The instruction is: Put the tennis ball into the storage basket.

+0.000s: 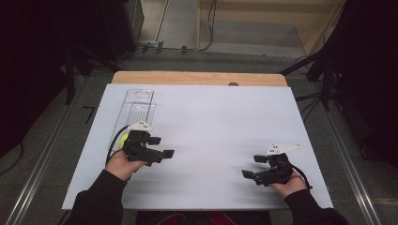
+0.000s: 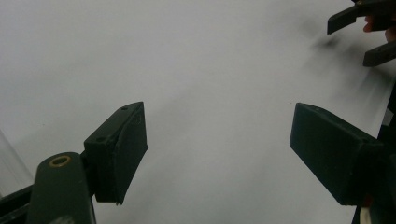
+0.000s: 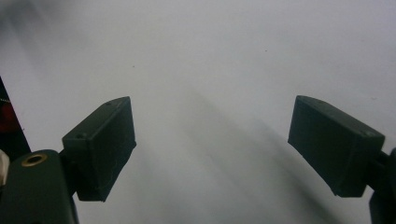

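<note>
Both claws empty over the white bench (image 1: 211, 122)
Left claw (image 1: 162, 146) and right claw (image 1: 251, 165), jaws apart; clear tray (image 1: 136, 105) lies just far-left of the left claw, running near-to-far.

left claw (image 1: 161, 146) jaws apart, right claw (image 1: 253, 166) jaws apart

The table (image 1: 211, 126) has a white top that looks smooth and matt, like a painted or laminated board, and at its far edge a strip of light wood (image 1: 197, 78) shows. On the left part of it lies a tray (image 1: 133, 110) of clear plastic, glossy and see-through. The left gripper (image 2: 217, 149) and the right gripper (image 3: 212, 144) look like black matt plastic; their jaws have flat faces with a slightly rough, dull finish, and a small brass-coloured metal ring (image 2: 60, 161) sits in the body of each. The person's sleeves (image 1: 101, 199) are dark cloth.
</note>
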Demonstrator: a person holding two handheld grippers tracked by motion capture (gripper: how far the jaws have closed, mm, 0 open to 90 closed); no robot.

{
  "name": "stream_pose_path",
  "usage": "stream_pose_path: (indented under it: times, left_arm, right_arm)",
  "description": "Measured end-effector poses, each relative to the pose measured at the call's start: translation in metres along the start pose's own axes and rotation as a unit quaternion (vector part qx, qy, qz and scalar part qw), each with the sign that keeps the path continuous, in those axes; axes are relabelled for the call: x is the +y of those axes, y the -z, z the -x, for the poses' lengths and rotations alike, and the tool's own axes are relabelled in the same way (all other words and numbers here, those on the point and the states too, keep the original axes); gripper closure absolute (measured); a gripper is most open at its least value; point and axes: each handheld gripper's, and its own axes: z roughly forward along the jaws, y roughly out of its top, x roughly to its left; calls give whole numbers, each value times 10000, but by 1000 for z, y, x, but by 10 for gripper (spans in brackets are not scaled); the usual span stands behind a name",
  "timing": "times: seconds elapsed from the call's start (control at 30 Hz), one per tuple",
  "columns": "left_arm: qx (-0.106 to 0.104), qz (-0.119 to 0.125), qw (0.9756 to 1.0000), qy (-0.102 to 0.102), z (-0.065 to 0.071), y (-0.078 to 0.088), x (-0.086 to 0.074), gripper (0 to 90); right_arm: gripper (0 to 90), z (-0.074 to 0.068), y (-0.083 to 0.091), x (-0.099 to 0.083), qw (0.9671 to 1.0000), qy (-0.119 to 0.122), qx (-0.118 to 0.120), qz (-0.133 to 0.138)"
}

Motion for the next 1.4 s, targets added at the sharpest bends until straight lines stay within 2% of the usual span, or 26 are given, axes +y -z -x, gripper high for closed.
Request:
stream_pose_path:
  times: [0.23,0.43,0.7,0.87,1.1,1.4]
  left_arm:
    - [-58,-16,10000,-75,5,-2,-9,196]
    - [-57,-45,9997,-252,7,-4,-16,196]
    - [-39,33,9987,-503,9,-5,-28,196]
    - [-28,55,9986,-521,10,-6,-34,197]
    - [-53,117,9975,-688,12,-6,-39,197]
    - [-74,-40,9974,-721,14,-6,-47,197]
  right_arm:
    - [129,0,0,0,10000,-6,15,2]
    - [129,0,0,0,10000,-13,14,3]
    - [129,0,0,0,10000,-20,15,6]
    - [129,0,-1,0,10000,-25,22,3]
    - [129,0,-1,0,10000,-29,30,-14]
    - [129,0,-1,0,10000,-55,26,-11]
